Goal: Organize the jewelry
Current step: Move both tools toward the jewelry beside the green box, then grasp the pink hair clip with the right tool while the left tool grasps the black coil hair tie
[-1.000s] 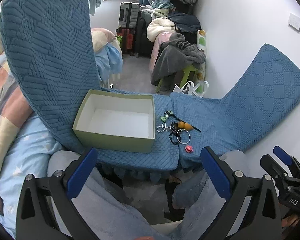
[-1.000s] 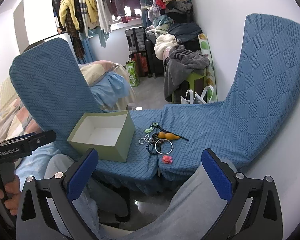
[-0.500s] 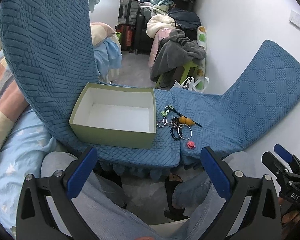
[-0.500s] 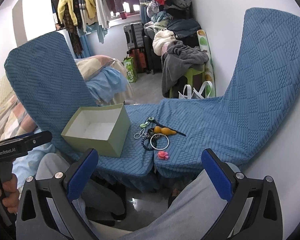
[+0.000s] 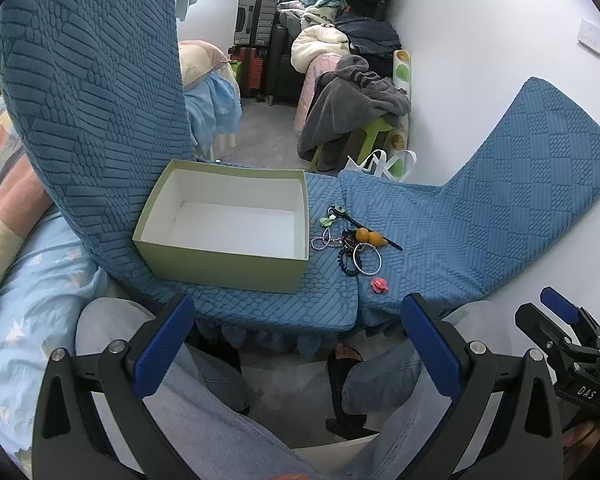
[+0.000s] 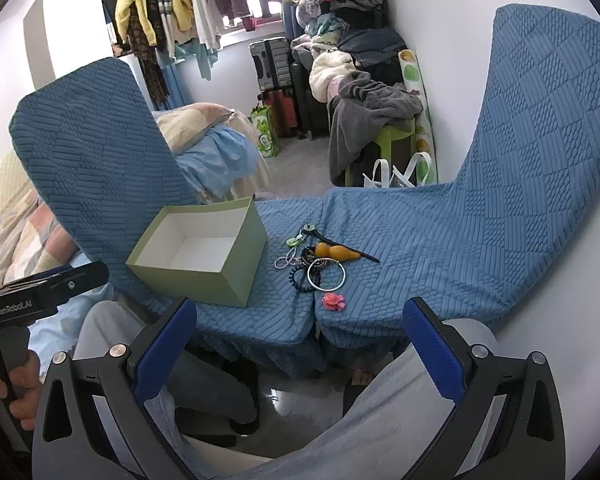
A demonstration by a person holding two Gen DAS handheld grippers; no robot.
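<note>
Two blue-covered chairs (image 5: pixel 440 232) sit pushed together here, seats meeting at a seam, one backrest rising tall on the left and the other sweeping up on the right against the white wall. On the left seat stands the green box (image 5: pixel 224 268), open-topped, white inside and with nothing in it. Just right of the box, spread across the seam, lies the jewelry pile (image 6: pixel 316 264), all of it out on the fabric and none in the box. The silver ring bangle (image 6: pixel 326 276) is the biggest piece, lying flat at the near side, with a dark beaded bracelet (image 6: pixel 298 282) curling against its left edge. Above them sits an orange gourd-shaped charm (image 6: pixel 332 252) on a dark pin pointing right, a pale bead chain (image 6: pixel 284 260) trails toward the box, and a green pendant (image 6: pixel 296 240) lies at the far end. Alone, nearest the seat edge, there's a small pink flower piece (image 6: pixel 333 302). Both tools hang back over the person's grey-trousered knees, well short of the seats: the left gripper (image 5: pixel 296 336) has its blue pads spread wide with nothing between them, and the right gripper (image 6: pixel 300 338) is the same, wide apart and empty. A hand (image 6: pixel 18 390) grips the left tool's handle at the edge of the right view.
</note>
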